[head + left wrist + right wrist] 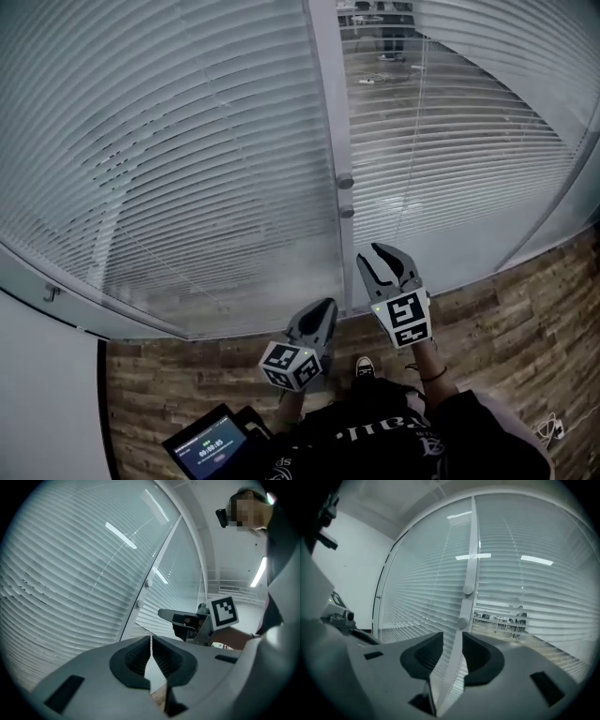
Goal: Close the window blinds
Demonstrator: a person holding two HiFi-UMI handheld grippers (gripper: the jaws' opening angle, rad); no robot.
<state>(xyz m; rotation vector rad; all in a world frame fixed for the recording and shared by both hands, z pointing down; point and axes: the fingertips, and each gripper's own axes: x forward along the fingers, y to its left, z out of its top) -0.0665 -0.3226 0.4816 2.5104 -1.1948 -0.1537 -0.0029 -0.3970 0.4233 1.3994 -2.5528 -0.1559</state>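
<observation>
The left tool [325, 306] is hovering with jaws pressed together and the right tool [371, 256] narrowly parted, both facing the window blinds [169, 159].

- Two blinds flank the window post [325, 112]: one on its left [169, 159], one on its right [450, 141].
- Two knobs [345, 180] on the post.
- Below the post: one left gripper [324, 307], one right gripper [375, 255].
- One screen device [211, 445], lower left of the post.

— Home or workplace?
— Office, by all signs. Full-height glass partition [450, 258] split by a metal mullion [328, 141], hung with white slatted blinds [187, 141].
— Anything more?
— Desks [497, 618] glimpsed through the slats beyond the glass, a ceiling strip light [258, 571] overhead, wood-look plank floor [506, 319] underfoot.
</observation>
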